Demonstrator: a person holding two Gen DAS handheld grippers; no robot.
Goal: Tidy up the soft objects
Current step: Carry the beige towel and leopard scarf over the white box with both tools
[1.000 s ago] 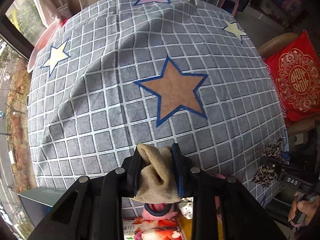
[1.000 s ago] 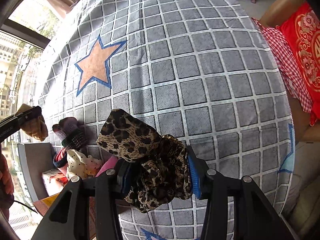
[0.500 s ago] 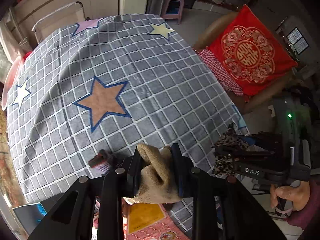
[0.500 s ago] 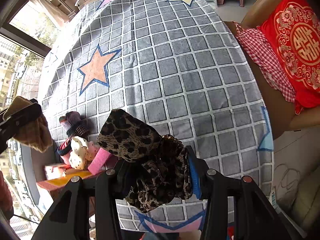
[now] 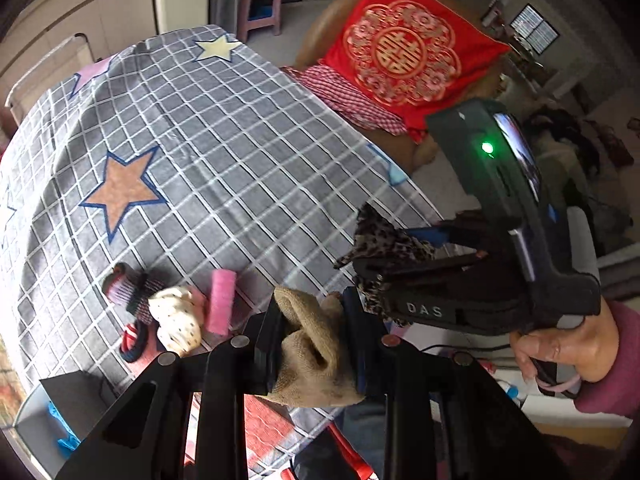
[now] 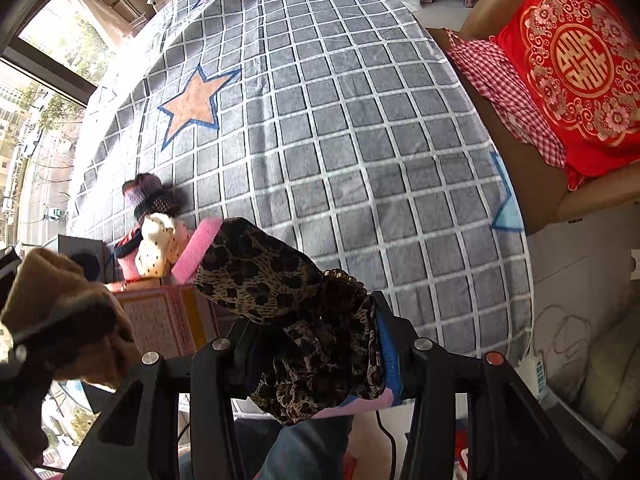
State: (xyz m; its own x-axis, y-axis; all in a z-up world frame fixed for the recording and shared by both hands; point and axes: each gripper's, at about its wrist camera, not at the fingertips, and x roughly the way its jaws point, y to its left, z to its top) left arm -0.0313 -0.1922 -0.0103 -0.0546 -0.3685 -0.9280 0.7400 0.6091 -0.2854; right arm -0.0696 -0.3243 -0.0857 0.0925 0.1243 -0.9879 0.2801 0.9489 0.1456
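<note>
A: Left gripper: jaws clamped on a tan knit cloth, bunched up, can't tell what garment it is. Held in the air over the near edge of the bed.

B: Right?

A: Right gripper: jaws squeezed onto a leopard-print fabric, also off the surface. One end sticks up, the rest hangs below the jaws, lower end cut off by the frame.

B: Rest of the soft stuff?

A: Small pile at the near-left edge of the checked star bedspread: cream dotted piece, pink one, dark knit item, overlapping. Boundaries hard to make out. Right hand partly hidden behind the gripper body.
</note>
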